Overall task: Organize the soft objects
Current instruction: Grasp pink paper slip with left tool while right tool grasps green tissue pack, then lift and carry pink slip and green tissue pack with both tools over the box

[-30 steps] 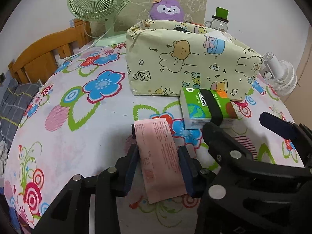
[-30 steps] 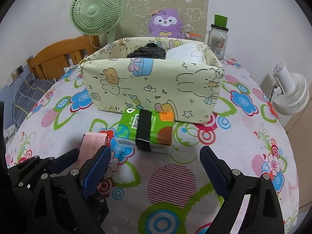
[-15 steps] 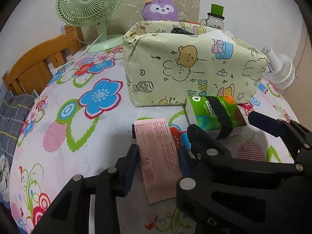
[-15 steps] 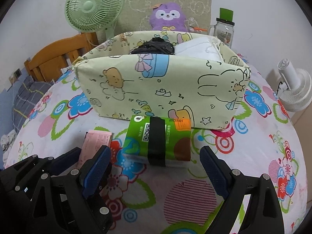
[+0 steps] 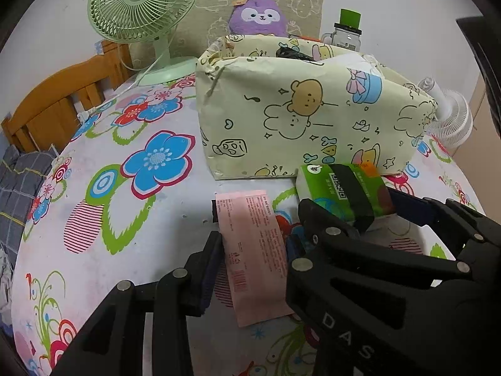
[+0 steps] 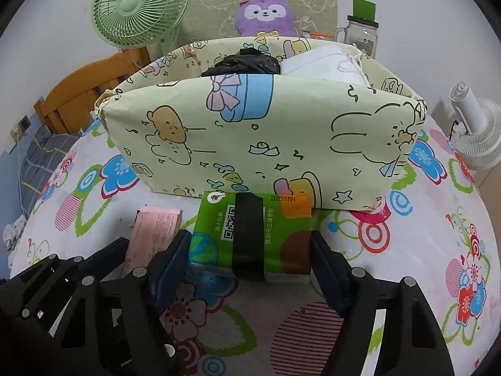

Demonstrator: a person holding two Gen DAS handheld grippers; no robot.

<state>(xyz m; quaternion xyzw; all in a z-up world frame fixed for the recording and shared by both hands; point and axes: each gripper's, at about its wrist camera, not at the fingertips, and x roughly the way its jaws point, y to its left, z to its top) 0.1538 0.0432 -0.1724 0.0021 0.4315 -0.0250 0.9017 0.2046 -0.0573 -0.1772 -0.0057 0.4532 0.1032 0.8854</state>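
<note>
A flat pink packet (image 5: 253,250) lies on the flowered table, and my left gripper (image 5: 252,258) is shut on its sides. A green tissue pack (image 6: 252,235) with a black band lies in front of the cartoon-print fabric box (image 6: 260,138). My right gripper (image 6: 249,258) has its blue pads against both ends of the pack. The pack (image 5: 343,191) and the box (image 5: 313,116) also show in the left wrist view. The box holds a black bundle (image 6: 244,64) and a white bundle (image 6: 325,64). The pink packet (image 6: 153,232) shows at the left of the right wrist view.
A green fan (image 6: 141,3), a purple plush (image 6: 266,14) and a jar with a green lid (image 6: 360,29) stand behind the box. A small white fan (image 6: 476,131) sits at the right edge. A wooden bed frame (image 5: 62,100) is at the left.
My right gripper moved forward around the green tissue pack and closed its pads onto the pack's ends. My left gripper stays shut on the pink packet.
</note>
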